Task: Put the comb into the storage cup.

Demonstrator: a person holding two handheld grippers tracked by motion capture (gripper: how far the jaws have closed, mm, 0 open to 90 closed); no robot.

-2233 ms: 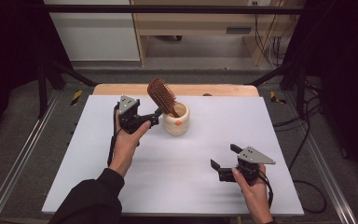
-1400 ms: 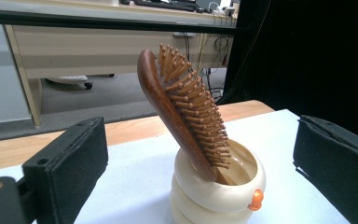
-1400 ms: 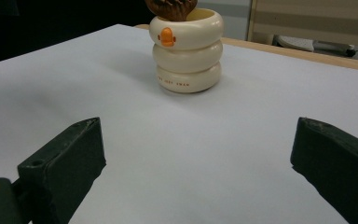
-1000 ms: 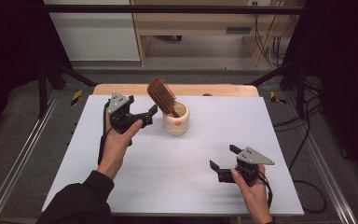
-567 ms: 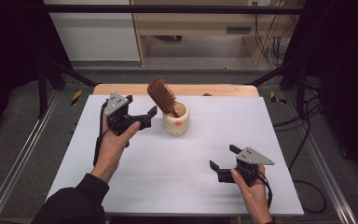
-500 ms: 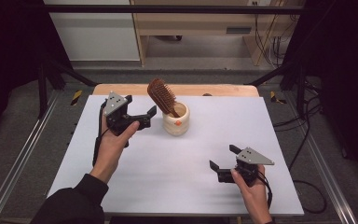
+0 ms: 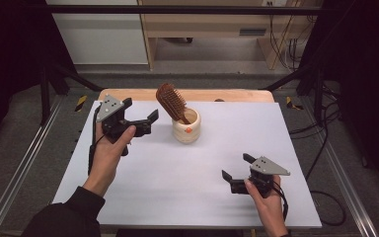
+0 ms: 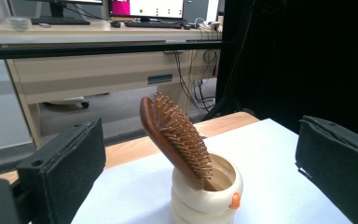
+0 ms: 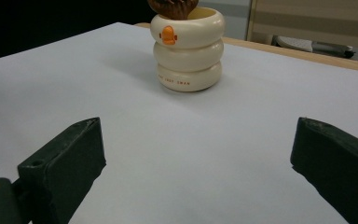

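Near the bench's [image 7: 143,192] far left corner, the left tool [image 7: 139,114] was raised off the surface in a hand whose forearm, in a dark sleeve, ran up from the near left edge. Its jaws stood wide apart and released, aimed rightward at the hairbrush [image 7: 171,102] with a clear gap between. In the left gripper view the jaw pads looked matte black and blocky.

The hairbrush was glossy reddish-brown wood, an oval head studded with wooden pins, leaning left with its handle down inside the cup [image 7: 186,127]. The cup stood near the middle of the far edge: smooth cream ceramic shaped as three stacked rounded rings, with a small orange mark on its top ring.

The right tool [image 7: 239,171] sat low by the near right corner, held from behind by a hand, its jaws likewise spread and gripping nothing, pointing across the matte white surface, well apart from the cup.
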